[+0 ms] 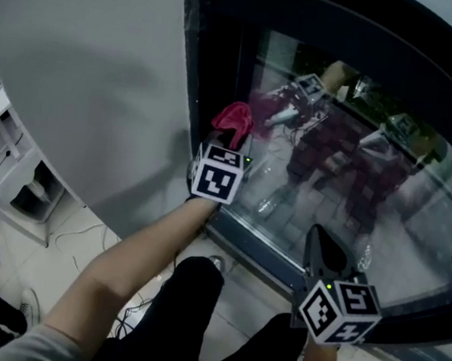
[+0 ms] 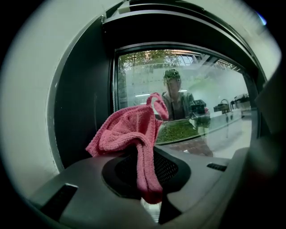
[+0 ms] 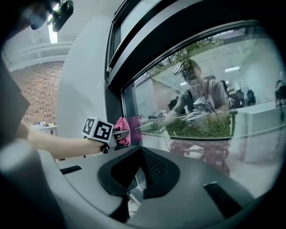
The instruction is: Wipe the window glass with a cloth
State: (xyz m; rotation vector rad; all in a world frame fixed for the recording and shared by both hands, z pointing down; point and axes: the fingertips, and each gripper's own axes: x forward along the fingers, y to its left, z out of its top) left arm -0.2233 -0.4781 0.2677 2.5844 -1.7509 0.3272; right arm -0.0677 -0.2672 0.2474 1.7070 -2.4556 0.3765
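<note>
My left gripper (image 1: 233, 141) is shut on a pink cloth (image 1: 233, 121), held up by the left edge of the window glass (image 1: 388, 215). In the left gripper view the cloth (image 2: 129, 132) bunches above the jaws and a strip hangs down between them; the left gripper (image 2: 148, 181) faces the glass (image 2: 201, 85). Whether the cloth touches the pane cannot be told. My right gripper (image 1: 320, 237) is lower and to the right, near the bottom frame, jaws together and holding nothing. The right gripper view shows the right gripper (image 3: 134, 181), the left gripper's marker cube (image 3: 97, 129) and the cloth (image 3: 121, 130).
A dark window frame (image 1: 212, 73) borders the glass on the left, with a grey wall (image 1: 84, 64) beside it. White shelving (image 1: 2, 169) stands at lower left above a tiled floor with cables (image 1: 77, 234). The glass carries reflections of the person and both grippers.
</note>
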